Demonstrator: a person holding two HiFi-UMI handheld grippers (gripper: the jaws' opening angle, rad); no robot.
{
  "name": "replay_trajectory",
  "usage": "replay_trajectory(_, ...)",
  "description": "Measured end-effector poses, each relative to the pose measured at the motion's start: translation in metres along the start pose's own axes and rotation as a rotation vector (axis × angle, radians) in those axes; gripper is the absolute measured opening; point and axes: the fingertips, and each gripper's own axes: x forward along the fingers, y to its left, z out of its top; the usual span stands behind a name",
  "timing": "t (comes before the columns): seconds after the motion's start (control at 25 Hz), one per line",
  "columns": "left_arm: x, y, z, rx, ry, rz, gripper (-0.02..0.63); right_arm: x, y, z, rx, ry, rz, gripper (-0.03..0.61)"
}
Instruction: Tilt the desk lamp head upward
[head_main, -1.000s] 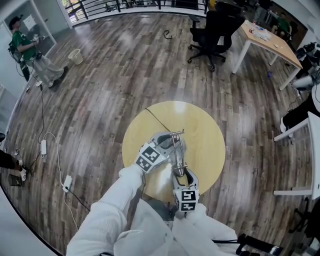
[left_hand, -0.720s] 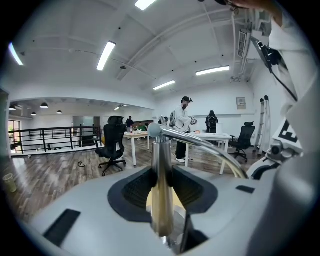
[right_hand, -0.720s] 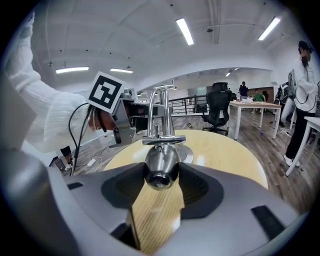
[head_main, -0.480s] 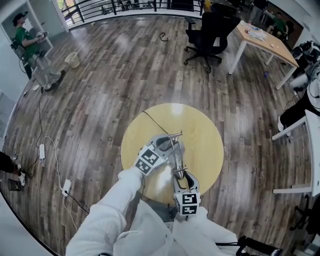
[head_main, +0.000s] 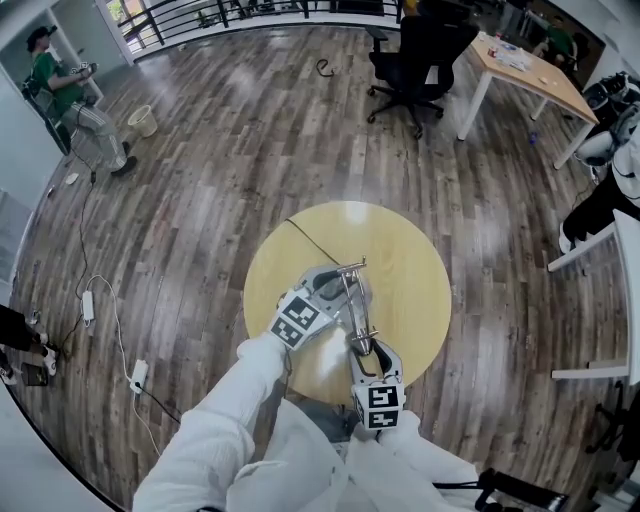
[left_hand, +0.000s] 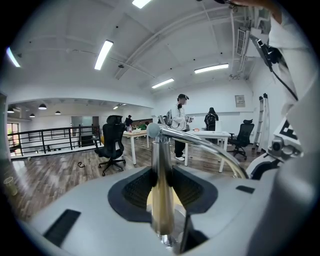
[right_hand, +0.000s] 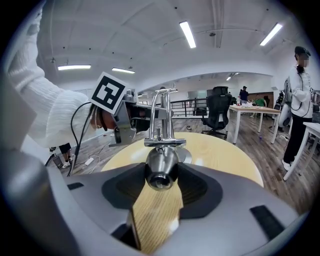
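The left gripper (left_hand: 161, 187) pinches the lamp's upright post (left_hand: 161, 155) between its fingers. The right gripper (right_hand: 161, 182) has just been closing. Its fingers bear on the lamp head (right_hand: 161, 167), which sits between them above the tabletop (right_hand: 220, 150). The chrome is probably stiff and slippery: grip the head's sides firmly while steadying the post.

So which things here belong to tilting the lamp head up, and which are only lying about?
Job: silver metal desk lamp; left gripper, shut on its upright post; right gripper, whose jaws have just been closing onto its rounded head; round light wooden table.
Lying about: black office chair; long wooden desk; pale wastebasket; white power strip.
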Motion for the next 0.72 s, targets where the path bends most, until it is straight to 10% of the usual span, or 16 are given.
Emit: replay_trajectory(0.72, 0.002, 0.002, -0.013, 0.030, 0.010, -0.002, 0.127, -0.040, 0.003, 0.018, -0.028, 0.030, 0.012, 0.206)
